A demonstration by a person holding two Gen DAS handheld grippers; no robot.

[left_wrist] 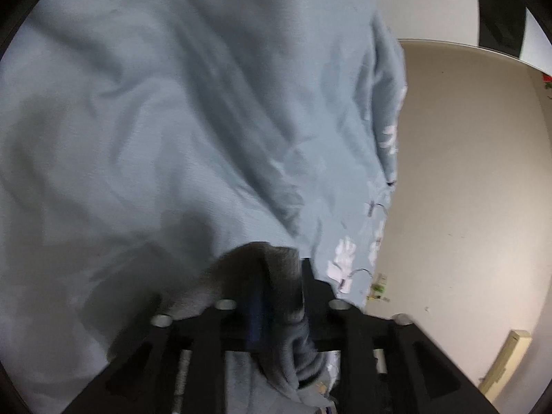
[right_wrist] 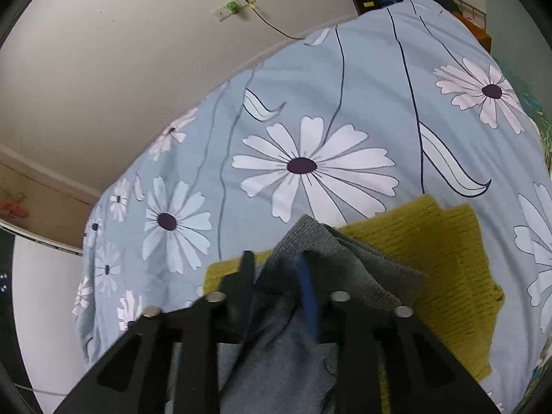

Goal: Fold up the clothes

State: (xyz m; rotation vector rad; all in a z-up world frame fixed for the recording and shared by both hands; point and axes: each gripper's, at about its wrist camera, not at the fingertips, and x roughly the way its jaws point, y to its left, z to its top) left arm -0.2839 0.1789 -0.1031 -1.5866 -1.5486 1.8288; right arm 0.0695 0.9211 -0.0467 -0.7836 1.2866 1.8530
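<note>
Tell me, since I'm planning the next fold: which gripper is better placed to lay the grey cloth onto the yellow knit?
Right, probably. The right gripper has the grey cloth directly over the yellow knit. The left gripper faces only blue bedding.

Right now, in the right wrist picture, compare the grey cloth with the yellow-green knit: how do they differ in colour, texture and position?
The grey cloth is dull grey with a fine weave; the yellow-green knit is bright, with coarse ribs. The grey cloth lies on top, partly between the right gripper fingers; the yellow-green knit lies flat beneath it on the flowered bedcover. The grey cloth is rumpled; the knit looks squarely folded. Both are soft textiles on the bedcover.
</note>
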